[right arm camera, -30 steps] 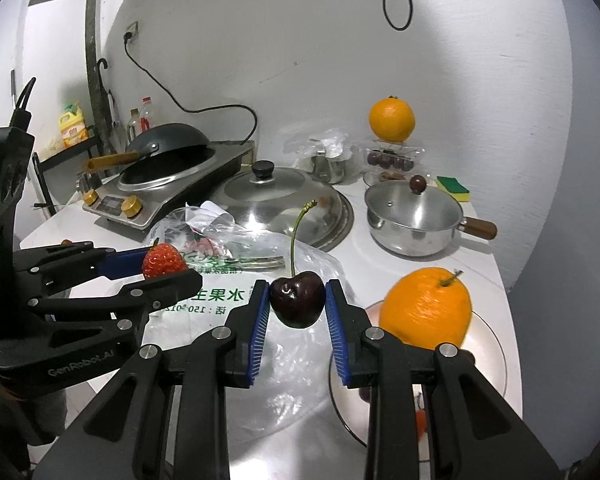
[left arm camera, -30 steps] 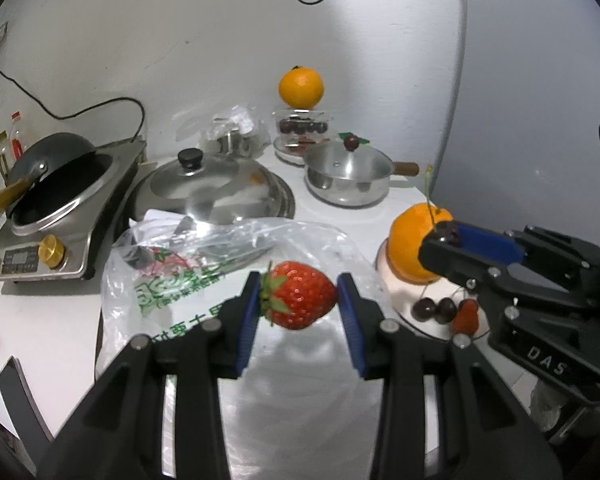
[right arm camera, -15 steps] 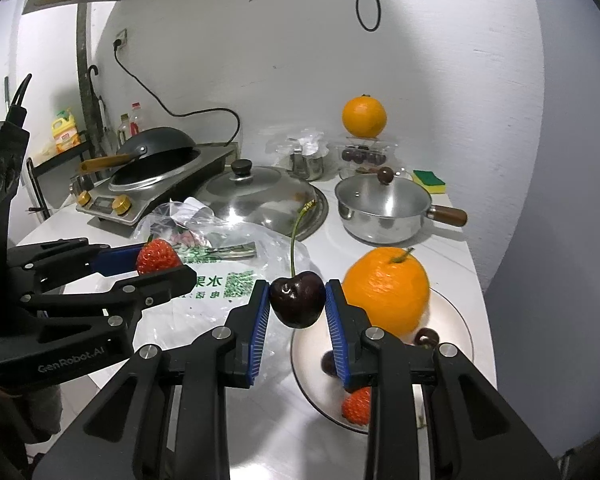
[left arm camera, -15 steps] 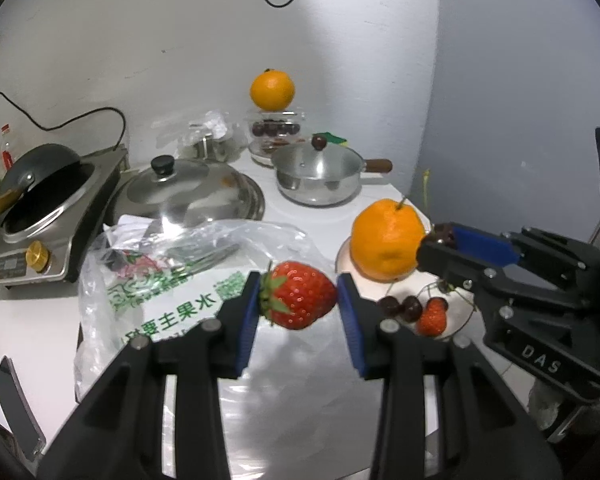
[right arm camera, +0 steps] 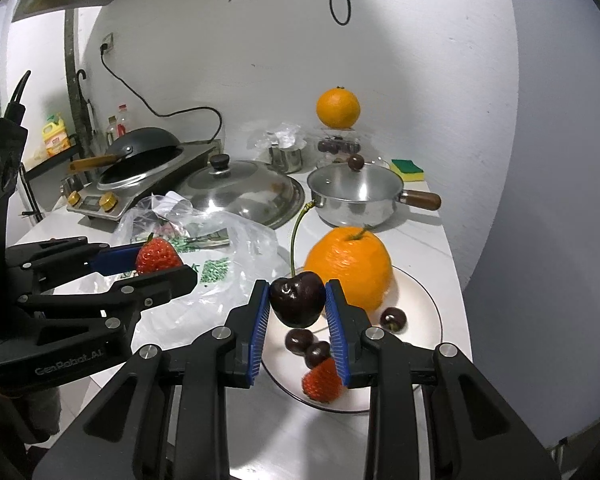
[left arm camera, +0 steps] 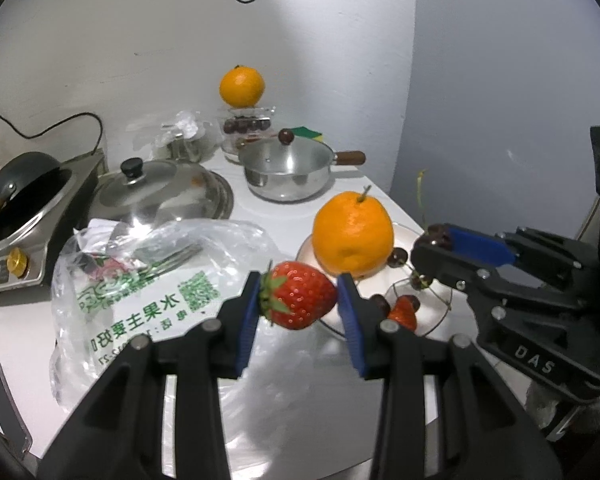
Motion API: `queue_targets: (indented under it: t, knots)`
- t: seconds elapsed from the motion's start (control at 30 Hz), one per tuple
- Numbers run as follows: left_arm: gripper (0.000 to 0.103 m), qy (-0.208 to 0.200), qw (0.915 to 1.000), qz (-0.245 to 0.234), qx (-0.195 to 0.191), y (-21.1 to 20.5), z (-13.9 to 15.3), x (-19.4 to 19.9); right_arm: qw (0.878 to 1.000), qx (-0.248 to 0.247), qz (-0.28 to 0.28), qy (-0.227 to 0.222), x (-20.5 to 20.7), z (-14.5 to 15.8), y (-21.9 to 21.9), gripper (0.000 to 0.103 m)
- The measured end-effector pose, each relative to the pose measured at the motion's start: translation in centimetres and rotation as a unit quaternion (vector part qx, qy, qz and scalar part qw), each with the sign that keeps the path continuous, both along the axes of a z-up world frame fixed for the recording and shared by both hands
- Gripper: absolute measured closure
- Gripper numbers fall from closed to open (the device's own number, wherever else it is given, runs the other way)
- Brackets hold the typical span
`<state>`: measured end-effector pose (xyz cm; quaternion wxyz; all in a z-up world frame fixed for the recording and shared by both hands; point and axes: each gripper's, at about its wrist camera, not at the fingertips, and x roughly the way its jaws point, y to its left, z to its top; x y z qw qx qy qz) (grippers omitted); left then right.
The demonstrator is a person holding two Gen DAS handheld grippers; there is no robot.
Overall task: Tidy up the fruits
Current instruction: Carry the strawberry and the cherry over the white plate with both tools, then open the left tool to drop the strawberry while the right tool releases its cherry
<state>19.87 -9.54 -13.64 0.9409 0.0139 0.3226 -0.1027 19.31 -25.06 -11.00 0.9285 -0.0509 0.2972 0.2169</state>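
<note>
An orange [right arm camera: 347, 267] sits on the plate [right arm camera: 422, 304], with the bag [right arm camera: 224, 268] left of it.

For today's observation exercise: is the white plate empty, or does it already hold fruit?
Already holding fruit. The white plate carries a large orange, several loose cherries and a strawberry.

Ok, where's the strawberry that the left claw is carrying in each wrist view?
Left wrist view: the held strawberry sits low at centre, pinched between the left claw's blue pads.
Right wrist view: the same strawberry is at mid-left, at the tip of the left claw seen side-on.
Shared landmark: the large orange on the white plate, to the right of the strawberry in both views.
</note>
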Motion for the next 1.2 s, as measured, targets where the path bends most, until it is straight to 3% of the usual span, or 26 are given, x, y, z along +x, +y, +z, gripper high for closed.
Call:
queue_targets:
  t: [0.73, 1.2]
  knots:
    - [0.064, 0.045, 0.9979, -0.045, 0.015, -5.9, -3.8, 2.1, 0.998, 0.003, -0.049, 0.030, 1.2, -3.0, -6.2, 0.073]
    - [0.064, 0.078, 0.9959, -0.039, 0.020, -7.2, -7.0, 3.7, 0.997, 0.006, -0.053, 0.055, 2.2, -5.4, -8.1, 0.073]
